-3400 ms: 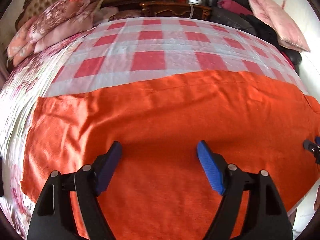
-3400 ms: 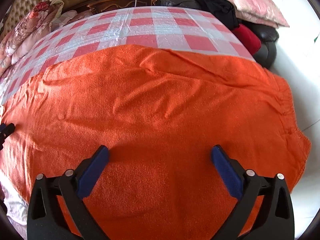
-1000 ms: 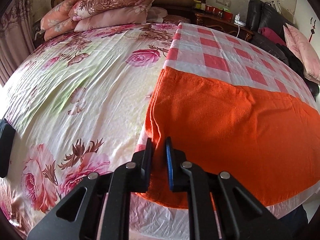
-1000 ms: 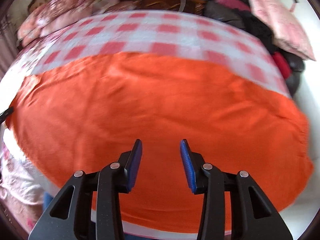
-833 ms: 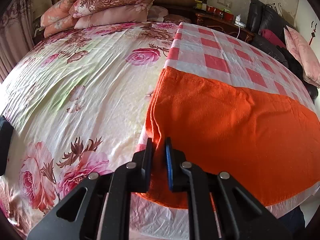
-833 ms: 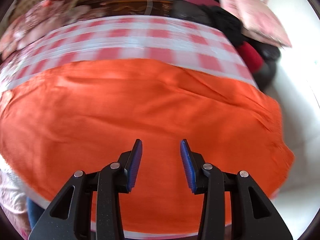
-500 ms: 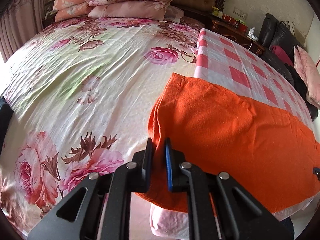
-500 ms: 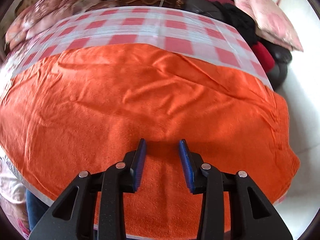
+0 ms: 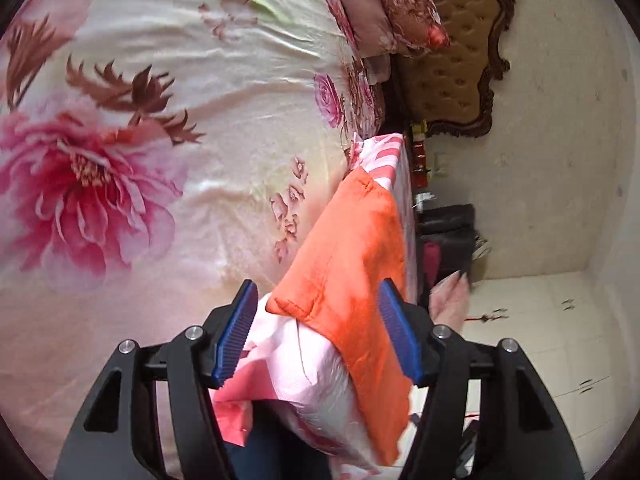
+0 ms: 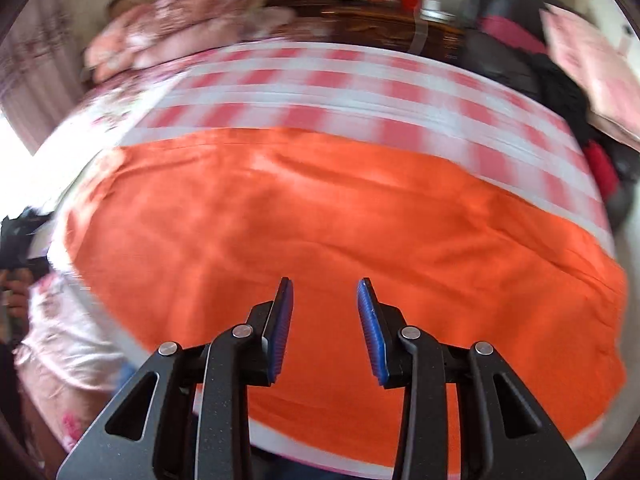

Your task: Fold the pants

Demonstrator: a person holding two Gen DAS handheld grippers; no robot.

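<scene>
Floral sheets point(image 9: 168, 168) cover a wide bed, and a red-and-white checked cloth point(image 10: 360, 92) is spread over its right part, with a padded brown headboard point(image 9: 452, 68) and stacked flowered pillows point(image 9: 384, 4) at the far end. A dark wooden nightstand point(image 10: 384, 24) with small jars stands beyond the checked cloth, and dark bags with pink cushions point(image 10: 588, 56) sit at the far right. Pale tiled floor point(image 9: 552, 320) shows beside the bed in the left wrist view, which is rolled strongly onto its side.

The orange pants point(image 10: 340, 240) lie flat on the checked cloth along the near edge of the bed, spread from left to right, with shallow creases running across them. In the left wrist view their end point(image 9: 352, 256) hangs over the bed's edge, a stitched hem at its corner.

The left gripper point(image 9: 320, 336) has just been opening; its blue pads now stand wide apart on either side of that orange end, which sits between them without being pinched, so it is released. The right gripper point(image 10: 325, 328) hovers over the near middle of the pants, jaws partly parted with nothing between them; that view is blurred. At the blurred left edge of the right wrist view a dark shape point(image 10: 20, 236) shows, too smeared to make out.
</scene>
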